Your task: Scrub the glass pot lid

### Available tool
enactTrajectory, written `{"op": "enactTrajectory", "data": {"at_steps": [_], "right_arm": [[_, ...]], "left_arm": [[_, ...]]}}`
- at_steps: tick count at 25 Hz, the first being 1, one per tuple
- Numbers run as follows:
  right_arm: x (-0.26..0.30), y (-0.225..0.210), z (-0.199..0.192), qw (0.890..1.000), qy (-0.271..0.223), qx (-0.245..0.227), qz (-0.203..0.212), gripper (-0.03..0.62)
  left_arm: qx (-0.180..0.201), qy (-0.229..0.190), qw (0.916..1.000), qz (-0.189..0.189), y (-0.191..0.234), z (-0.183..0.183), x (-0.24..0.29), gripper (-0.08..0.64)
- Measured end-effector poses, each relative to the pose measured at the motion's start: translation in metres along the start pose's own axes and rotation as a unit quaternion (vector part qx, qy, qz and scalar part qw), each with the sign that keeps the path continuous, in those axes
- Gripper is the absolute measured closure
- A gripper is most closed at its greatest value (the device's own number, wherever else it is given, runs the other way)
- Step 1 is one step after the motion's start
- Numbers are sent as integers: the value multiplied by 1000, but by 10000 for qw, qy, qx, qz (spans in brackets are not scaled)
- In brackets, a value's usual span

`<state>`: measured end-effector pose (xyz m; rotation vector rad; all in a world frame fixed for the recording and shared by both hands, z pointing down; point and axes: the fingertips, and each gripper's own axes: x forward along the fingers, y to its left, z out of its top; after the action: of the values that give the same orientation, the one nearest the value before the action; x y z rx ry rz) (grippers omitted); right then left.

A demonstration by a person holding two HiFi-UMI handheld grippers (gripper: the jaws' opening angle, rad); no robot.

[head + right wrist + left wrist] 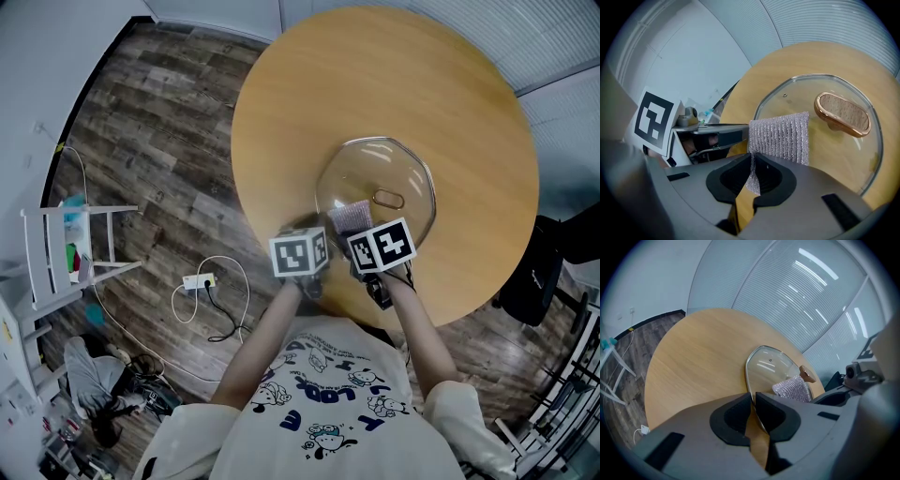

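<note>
Closest up, the left gripper (753,397) is clamped on the rim of the glass pot lid (375,169) at about 8 o'clock, I'd guess to stop it sliding. Lid lies with its handle (843,112) up on the round table (309,84), toward its 6 o'clock edge. Right gripper (752,157) pinches a silvery scrub cloth (780,136), laid on the glass near 7 o'clock, ready to rub.

White shirt (328,398) with blue cartoons; grey, black-padded left tongs (753,398).

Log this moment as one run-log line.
left gripper: shut on glass lid rim | right gripper: shut on scrub pad | pad: on lid | lid: on table
</note>
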<state>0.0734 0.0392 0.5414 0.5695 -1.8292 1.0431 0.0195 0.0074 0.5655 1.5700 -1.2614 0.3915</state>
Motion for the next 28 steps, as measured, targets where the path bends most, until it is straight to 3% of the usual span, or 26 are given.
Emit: {"op": "enactTrajectory", "data": {"at_steps": [28], "right_arm": [[8, 5, 26, 9999, -168, 3, 13, 550]], "left_arm": [[-1, 23, 10000, -39, -1, -1, 1, 518]]}}
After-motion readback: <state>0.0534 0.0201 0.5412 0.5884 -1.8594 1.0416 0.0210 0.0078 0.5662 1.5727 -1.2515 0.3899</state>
